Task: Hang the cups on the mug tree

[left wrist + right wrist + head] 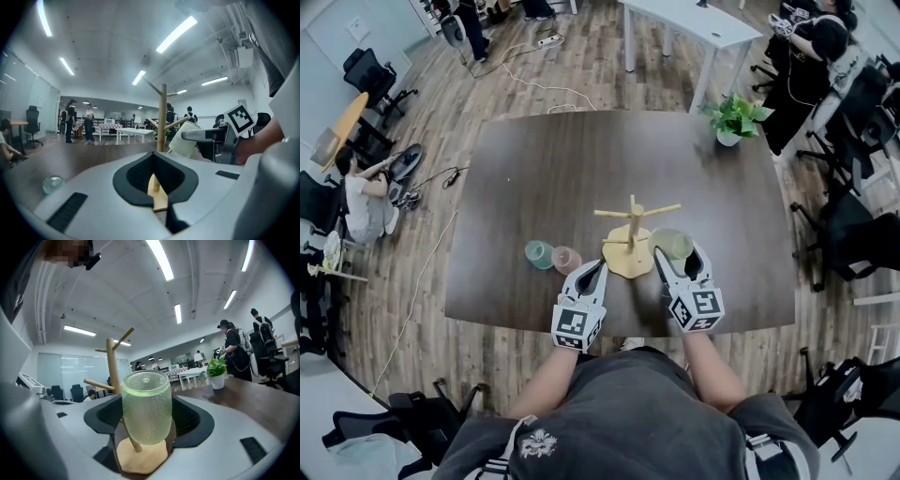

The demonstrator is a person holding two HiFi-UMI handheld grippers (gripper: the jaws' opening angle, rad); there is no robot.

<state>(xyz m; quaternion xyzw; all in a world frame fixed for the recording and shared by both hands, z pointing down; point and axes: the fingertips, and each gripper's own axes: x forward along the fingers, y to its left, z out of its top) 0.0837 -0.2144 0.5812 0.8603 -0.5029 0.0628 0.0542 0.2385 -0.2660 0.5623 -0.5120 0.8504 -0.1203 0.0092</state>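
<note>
Green cup point(146, 408): clamped across its wall between the jaws of the right hand-held gripper point(678, 253). It is off the desk point(534, 169), just right of the mug tree point(630, 234) at centre frame in the head view. It seems to be held closed end up, mouth down.

Wall is translucent and pebbled. Judged light, rigid and plastic-like. The texture should resist slip, so a mid-wall hold suits it and a moderate squeeze should be enough.

Tree: wooden post on a flat base, slanted pegs all bare. Judged light, and it may tip if a peg is pushed sideways.

Left hand-held gripper point(595, 272): jaws closed together with nothing between them, pointed at the tree base from the lower left.

Teal cup point(539, 254) and pink cup point(566, 260) stand side by side on the desk, left of the base.

Room: everything sits near the desk's lower edge. The upper half is bare wood up to the potted plant point(734, 120) at upper right.
</note>
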